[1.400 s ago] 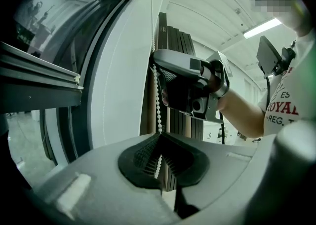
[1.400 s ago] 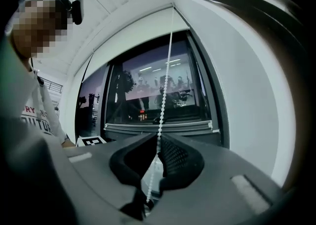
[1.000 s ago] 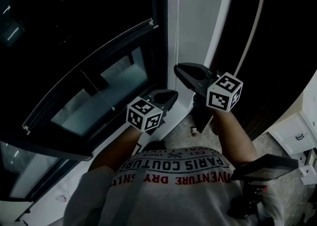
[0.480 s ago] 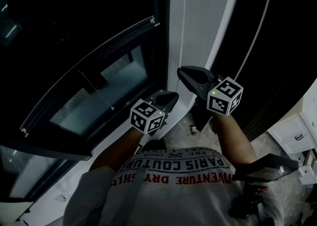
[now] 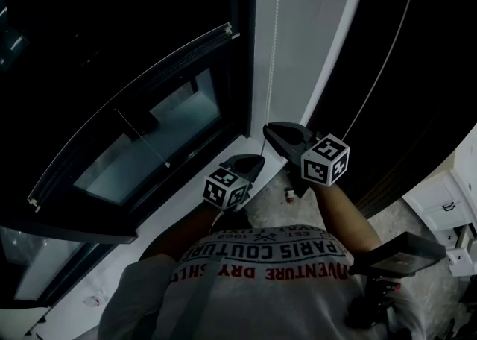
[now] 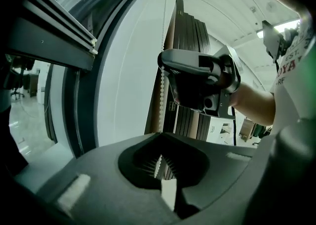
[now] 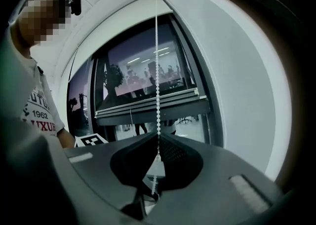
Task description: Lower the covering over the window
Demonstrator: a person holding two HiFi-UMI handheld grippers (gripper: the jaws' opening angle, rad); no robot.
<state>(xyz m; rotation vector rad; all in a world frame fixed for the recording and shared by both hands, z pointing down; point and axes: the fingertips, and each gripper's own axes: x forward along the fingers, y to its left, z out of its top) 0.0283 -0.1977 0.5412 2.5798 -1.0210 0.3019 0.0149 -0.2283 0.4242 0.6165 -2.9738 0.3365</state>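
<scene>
Both grippers sit lower in the head view than a second ago. The right gripper has dropped from the middle of the frame toward the lower centre, and the left gripper has sunk with it just below and to the left. The two have come down together along the white beaded pull chain, which runs taut from the top edge of the frame to the right gripper.

Each gripper view shows its fingers closed tight on that chain, the beads passing straight between them, left below right.

This looks like one downward haul on the chain, the stroke that should unroll the covering. The dark window blind's long bottom rail crosses the left half of the frame with pale glass still bare beneath it. I cannot tell that it has dropped, so the lowering is far from done.
</scene>
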